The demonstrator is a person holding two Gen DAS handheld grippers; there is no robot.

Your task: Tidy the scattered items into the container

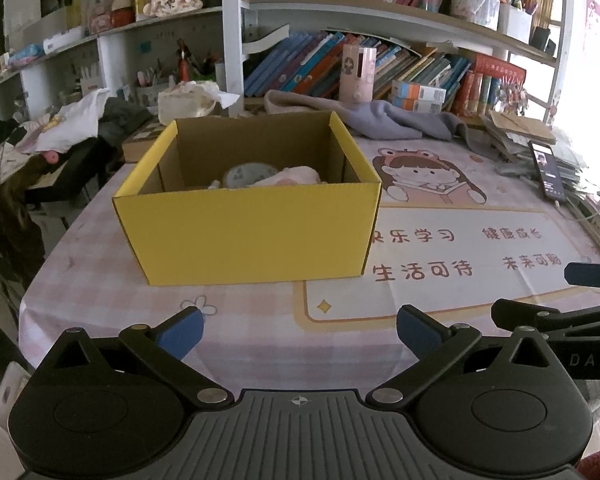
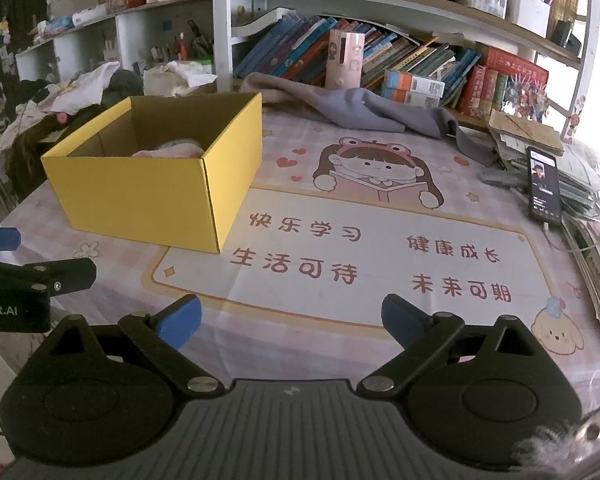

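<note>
Both the left tongs [image 1: 299, 332] and right tongs [image 2: 291, 319] gape wide and empty above the surface [image 2: 340, 240], while the yellow box [image 1: 248, 200] at twelve o'clock holds a pink cloth [image 1: 292, 176] and small dish [image 1: 246, 174].

You see a yellow box [image 1: 248, 232] with a brown inside, on a pink checked tablecloth [image 2: 112, 280]; behind the box lies a grey cloth [image 2: 364, 110].
</note>
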